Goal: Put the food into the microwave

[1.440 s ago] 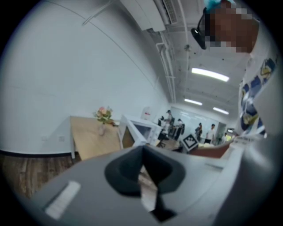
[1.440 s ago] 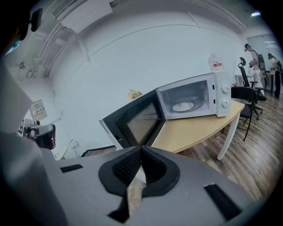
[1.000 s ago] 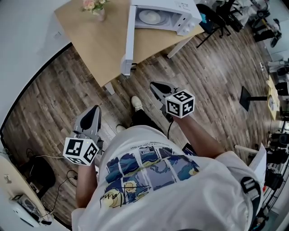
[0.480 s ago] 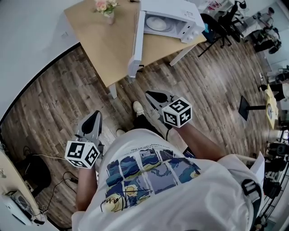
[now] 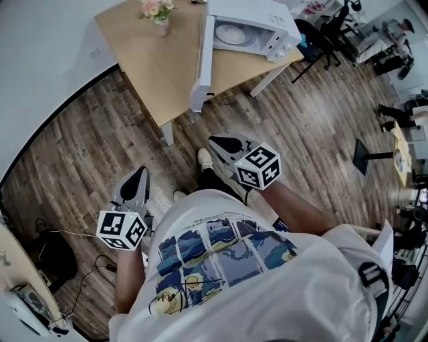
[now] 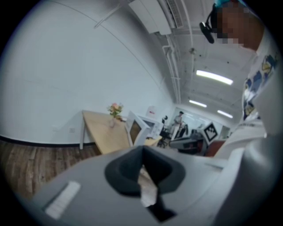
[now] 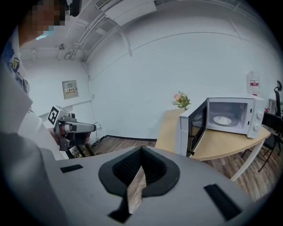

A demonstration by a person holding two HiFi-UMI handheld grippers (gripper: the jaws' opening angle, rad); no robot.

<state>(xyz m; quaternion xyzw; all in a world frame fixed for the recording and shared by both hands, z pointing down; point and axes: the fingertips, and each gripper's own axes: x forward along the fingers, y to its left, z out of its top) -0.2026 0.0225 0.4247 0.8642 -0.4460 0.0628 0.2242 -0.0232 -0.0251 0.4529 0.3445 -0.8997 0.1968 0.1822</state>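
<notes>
A white microwave [image 5: 253, 20] stands on a wooden table [image 5: 157, 63] at the top of the head view. Its door [image 5: 202, 63] hangs wide open toward me, and a white round plate [image 5: 233, 35] lies inside. I see no food anywhere else. My left gripper [image 5: 139, 171] is held low over the wood floor, shut and empty. My right gripper [image 5: 216, 141] points toward the table's near edge, also shut with nothing in it. The right gripper view has the microwave [image 7: 232, 115] ahead to the right with its door [image 7: 192, 128] open. The left gripper view shows the microwave [image 6: 142, 127] far off.
A vase of flowers [image 5: 158, 12] stands on the table's far left corner. Office chairs [image 5: 321, 33] and black stands [image 5: 368, 143] fill the right side. Cables [image 5: 80, 267] lie on the floor at lower left. A marker-topped rig [image 7: 70, 130] stands left in the right gripper view.
The table and microwave have shifted right and down in the head view. My right gripper has swung left and rolled a little. The left gripper keeps much the same place in the picture.
</notes>
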